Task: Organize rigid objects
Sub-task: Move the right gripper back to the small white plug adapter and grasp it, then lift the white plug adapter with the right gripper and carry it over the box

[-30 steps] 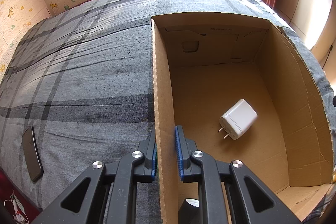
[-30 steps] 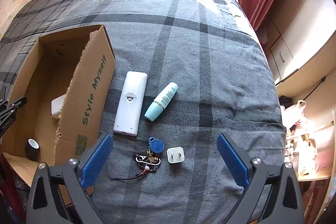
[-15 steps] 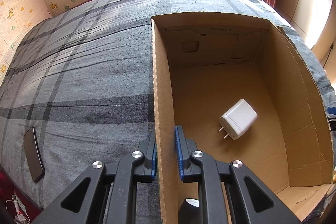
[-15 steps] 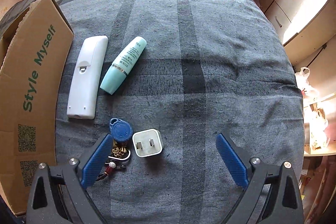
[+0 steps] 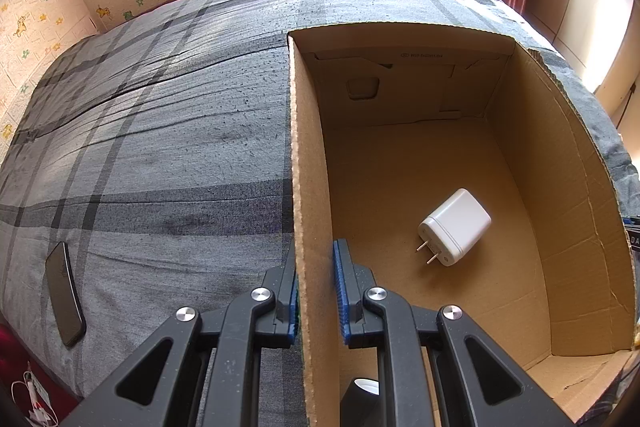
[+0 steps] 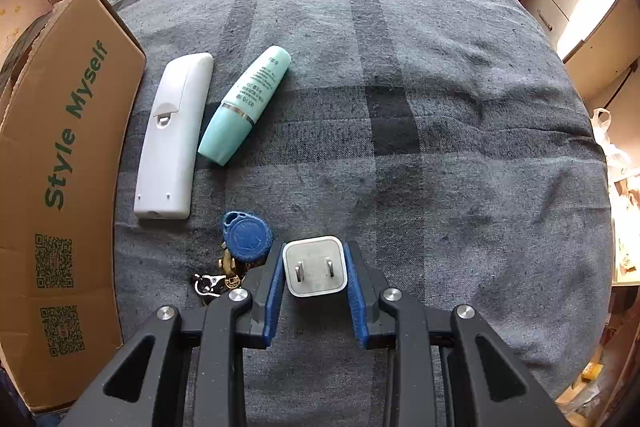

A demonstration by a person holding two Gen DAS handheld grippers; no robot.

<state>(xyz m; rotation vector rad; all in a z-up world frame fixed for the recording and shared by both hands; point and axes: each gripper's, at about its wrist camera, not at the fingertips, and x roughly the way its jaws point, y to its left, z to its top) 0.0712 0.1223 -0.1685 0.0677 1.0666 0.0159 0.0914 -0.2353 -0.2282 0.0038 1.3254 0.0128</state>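
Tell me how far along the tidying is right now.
Done: one white charger and a dark cylinder lie inside the cardboard box, whose wall the left hand-held gripper clamps. In hand: the right hand-held gripper closes around the small plug adapter. Left on the bedspread: remote, teal tube, keys with blue fob.

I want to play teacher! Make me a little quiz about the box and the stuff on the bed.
1. True or false: the left tongs pinch the box wall.
2. What sits between the right tongs?
A. remote
B. small charger
C. tube
3. Fill in: a white ____ lies inside the box.

Key: 1 true; 2 B; 3 charger.
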